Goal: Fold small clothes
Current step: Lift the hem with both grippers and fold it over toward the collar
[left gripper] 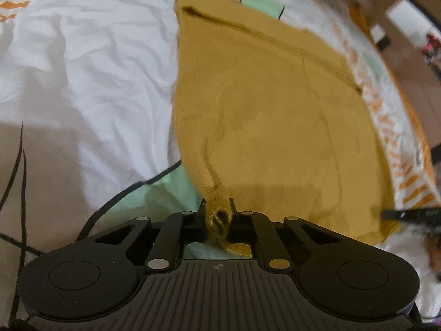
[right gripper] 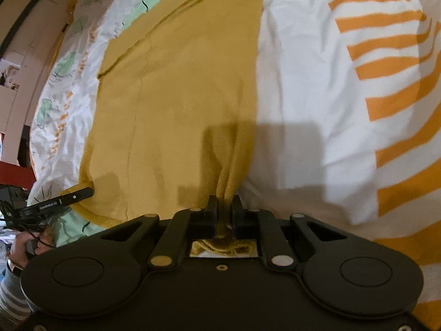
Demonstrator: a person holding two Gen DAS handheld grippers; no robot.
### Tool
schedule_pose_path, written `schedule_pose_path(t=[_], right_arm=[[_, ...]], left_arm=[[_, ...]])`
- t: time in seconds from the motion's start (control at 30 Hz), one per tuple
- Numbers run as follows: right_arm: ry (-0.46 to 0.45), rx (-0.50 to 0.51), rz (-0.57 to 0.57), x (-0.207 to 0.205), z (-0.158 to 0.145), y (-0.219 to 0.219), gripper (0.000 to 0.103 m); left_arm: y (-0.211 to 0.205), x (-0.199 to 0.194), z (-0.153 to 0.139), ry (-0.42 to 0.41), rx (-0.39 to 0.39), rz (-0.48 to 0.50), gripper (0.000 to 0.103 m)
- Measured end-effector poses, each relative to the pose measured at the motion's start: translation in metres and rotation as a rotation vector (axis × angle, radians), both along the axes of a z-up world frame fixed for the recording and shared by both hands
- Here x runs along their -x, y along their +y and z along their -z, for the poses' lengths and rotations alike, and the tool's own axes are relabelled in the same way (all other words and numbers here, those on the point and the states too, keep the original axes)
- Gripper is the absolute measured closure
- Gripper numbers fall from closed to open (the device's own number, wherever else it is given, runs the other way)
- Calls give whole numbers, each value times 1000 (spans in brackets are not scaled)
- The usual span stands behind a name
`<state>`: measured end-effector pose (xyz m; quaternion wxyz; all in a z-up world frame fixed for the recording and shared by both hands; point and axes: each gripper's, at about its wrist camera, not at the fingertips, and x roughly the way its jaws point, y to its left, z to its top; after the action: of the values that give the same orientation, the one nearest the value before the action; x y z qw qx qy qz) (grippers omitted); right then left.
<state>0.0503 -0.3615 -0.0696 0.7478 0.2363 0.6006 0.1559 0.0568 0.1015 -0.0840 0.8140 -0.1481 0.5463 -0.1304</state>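
Mustard-yellow knit garment (left gripper: 270, 104) lies flat on the printed bedsheet (left gripper: 82, 63), its two near corners pinched by the left gripper (left gripper: 219, 211) and right gripper (right gripper: 224, 207), which should lift evenly, keeping the edge taut, to fold it cleanly.

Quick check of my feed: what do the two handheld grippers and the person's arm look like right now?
Both the left gripper and right gripper are matte black, each with two round discs, silver pivot pins and short block fingers. From the right wrist view, the left one carries white lettering and loose black cables. The sleeve is grey-and-white striped.
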Motion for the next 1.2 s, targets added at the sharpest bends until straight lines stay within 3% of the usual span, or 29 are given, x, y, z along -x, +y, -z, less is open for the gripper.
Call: schedule_pose_path(t=[0.3,0.6,0.9,1.2], right_arm=[[-212,-134,84,2,-28,-17,85],[-372,-158,147,-26,-53,-23,85],[-491,-140,174,-89,-71,-19,85],[-515,-92,241,-171,-58,-21,85]], left_arm=[[-1,3,-33,-187,100,-80,93],[4,-24,-67,-327,174,-163,94],[3,-89,-90,-439,204,-223,94],[1,-173,-79,-458,171,-265,94]])
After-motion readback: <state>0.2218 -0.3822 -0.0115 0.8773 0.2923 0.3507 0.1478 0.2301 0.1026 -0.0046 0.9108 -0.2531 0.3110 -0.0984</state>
